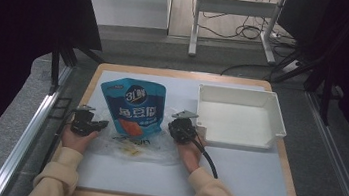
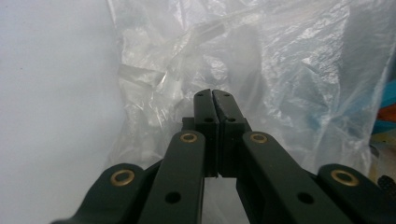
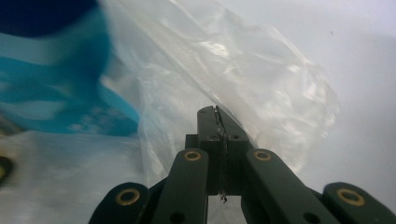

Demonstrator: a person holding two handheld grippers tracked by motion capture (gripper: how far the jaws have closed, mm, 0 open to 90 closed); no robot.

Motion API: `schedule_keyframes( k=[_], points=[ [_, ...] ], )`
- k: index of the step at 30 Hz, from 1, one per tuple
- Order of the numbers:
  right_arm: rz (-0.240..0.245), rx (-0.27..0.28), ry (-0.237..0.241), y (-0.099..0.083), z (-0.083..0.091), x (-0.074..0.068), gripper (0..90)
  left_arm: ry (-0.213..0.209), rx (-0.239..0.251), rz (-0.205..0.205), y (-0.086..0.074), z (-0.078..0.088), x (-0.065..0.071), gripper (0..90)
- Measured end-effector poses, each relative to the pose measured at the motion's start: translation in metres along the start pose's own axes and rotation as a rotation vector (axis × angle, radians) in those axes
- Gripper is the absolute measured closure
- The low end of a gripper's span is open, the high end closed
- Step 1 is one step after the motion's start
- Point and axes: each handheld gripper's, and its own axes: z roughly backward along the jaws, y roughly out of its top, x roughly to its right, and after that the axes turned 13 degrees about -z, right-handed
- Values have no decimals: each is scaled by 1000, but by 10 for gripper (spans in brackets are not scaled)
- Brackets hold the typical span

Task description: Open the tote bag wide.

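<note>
Grey counter: your left claw and right claw, at nine and three o'clock, each pinch the clear plastic bag.

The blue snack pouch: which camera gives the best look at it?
The high view: the whole blue snack pouch lies on the mat, its lower end in the clear plastic bag. The right gripper view catches a blurred blue part at its left; the left gripper view, a sliver at its right edge.

Both forearms reach forward; the left gripper and right gripper point inward, jaws closed.
</note>
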Motion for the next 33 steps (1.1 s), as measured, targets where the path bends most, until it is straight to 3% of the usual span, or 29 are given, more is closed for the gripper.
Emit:
schedule_keyframes(
  k=[13, 21, 22, 23, 24, 27, 31, 33],
  points=[
    [-26, -29, 30, 0, 1, 9, 886, 0, -2, 7, 0, -1, -1, 896],
    [13, 18, 119, 5, 35, -3, 878, -9, 10, 4, 1, 1, 0, 894],
    [37, 22, 146, 2, 48, -8, 877, -11, 9, 4, 1, 1, 0, 894],
    [37, 22, 146, 2, 48, -8, 877, -11, 9, 4, 1, 1, 0, 894],
    [75, 10, 164, -4, 58, -13, 873, -13, 11, 4, 1, 1, 0, 894],
    [104, -7, 144, -13, 63, -12, 873, -14, 11, 5, 1, 1, 0, 893],
    [18, -19, 125, -16, 56, 7, 875, -14, 10, 4, 1, 0, -1, 893],
    [14, -42, 96, -20, 49, 14, 875, -14, 8, 3, 1, 0, -1, 892]
  ],
)
